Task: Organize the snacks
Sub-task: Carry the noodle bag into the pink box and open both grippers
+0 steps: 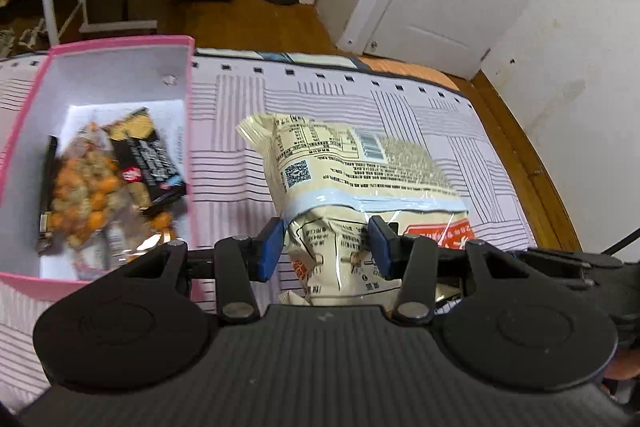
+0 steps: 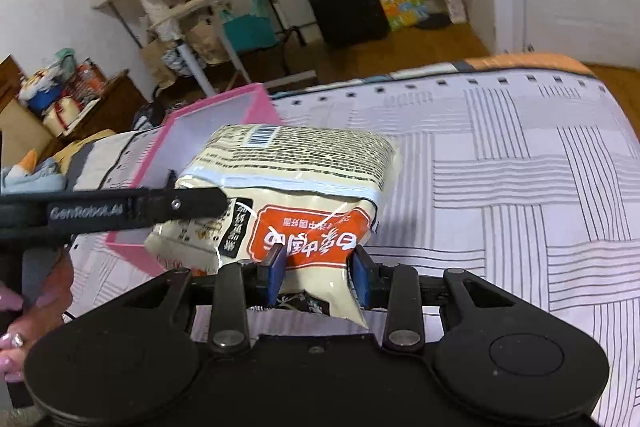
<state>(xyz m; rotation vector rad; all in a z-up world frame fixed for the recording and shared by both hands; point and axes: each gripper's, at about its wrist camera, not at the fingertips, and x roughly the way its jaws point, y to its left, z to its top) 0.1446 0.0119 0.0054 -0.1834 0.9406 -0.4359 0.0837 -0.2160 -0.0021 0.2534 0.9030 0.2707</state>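
Left wrist view: pink-walled cardboard box with white inside (image 1: 120, 75) sits on the striped bedsheet (image 1: 460, 131), ahead and left of the left hand-held gripper (image 1: 326, 247). Inside it already: a clear bag of orange and tan nuts (image 1: 84, 199) and a black snack packet (image 1: 148, 163), so part of the sorting looks done. Left to do, as I judge it: the big cream plastic noodle multipack with orange label (image 1: 360, 167) is not in the box yet; it sits just right of the box wall, straight ahead of the left hand-held gripper. Left blue pads narrowed about halfway, pressed on both sides of the pack's near end, gripping it. Right wrist view: right hand-held gripper (image 2: 320, 277) likewise partly closed, blue pads pinching the near lower edge of the same pack (image 2: 304, 187) below the orange label. Pack appears lifted off the bed at the near end, tilted; far end contact unclear. Both grippers share one pack, left one crossing in from the right gripper's left. Box is beyond the pack, ahead-left.
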